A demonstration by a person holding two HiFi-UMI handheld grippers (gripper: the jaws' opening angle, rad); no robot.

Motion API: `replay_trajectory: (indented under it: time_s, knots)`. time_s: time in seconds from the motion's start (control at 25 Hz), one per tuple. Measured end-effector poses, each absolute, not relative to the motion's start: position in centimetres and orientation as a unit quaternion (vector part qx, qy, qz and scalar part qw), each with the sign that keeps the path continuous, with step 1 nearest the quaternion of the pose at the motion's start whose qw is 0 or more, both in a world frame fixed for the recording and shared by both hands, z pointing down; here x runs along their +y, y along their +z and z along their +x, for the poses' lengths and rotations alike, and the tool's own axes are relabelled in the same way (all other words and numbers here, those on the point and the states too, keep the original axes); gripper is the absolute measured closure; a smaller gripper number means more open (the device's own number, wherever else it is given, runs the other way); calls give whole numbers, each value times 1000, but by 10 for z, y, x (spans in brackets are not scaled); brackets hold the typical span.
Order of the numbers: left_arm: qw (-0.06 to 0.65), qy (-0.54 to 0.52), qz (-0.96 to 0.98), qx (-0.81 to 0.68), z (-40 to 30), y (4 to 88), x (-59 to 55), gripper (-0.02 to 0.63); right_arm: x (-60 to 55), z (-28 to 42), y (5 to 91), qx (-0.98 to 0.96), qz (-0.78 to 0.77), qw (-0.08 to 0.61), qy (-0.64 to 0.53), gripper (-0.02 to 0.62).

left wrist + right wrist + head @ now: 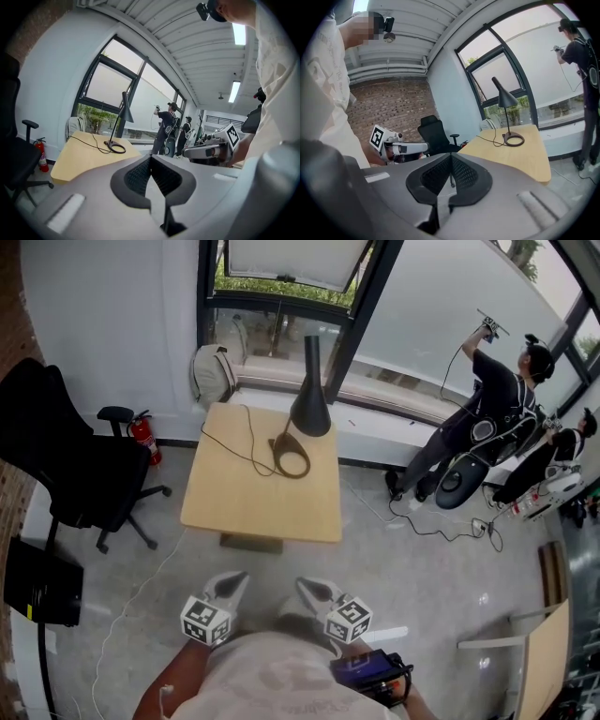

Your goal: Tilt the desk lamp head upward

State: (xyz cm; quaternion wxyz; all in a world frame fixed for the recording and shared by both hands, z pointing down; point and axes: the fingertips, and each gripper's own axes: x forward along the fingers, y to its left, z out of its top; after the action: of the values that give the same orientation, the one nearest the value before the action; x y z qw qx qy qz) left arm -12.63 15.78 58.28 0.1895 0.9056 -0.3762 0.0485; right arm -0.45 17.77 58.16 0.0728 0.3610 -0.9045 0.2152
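Note:
A black desk lamp [309, 407] stands at the far edge of a small wooden table [262, 498], its cone head pointing down over a ring base [293, 458]. A black cord runs off the base to the left. Both grippers hang close to my body, well short of the table. My left gripper [232, 587] and right gripper [313, 591] are shut and hold nothing. The left gripper view has the shut jaws [151, 161] low, with the lamp [123, 110] far off. In the right gripper view the lamp [505, 98] stands beyond my shut right gripper [451, 164].
A black office chair [66, 456] and a red fire extinguisher [143, 439] stand left of the table, with a backpack [214, 371] by the window. Two people [487, 418] work at the right. A white cable trails over the floor; another table edge [548, 662] is at lower right.

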Motion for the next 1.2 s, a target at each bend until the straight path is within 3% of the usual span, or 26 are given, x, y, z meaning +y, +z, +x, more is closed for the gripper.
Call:
replay_trajectory:
  time_s: [0.76,1.2]
  knots:
    - [172,78,894,-408,-114,561,32,604,36,4,585,-915,327,55,231,581]
    - [156,96,879,-439,-85,545,-40,604,-44,46,577,-914,344,42,214,581]
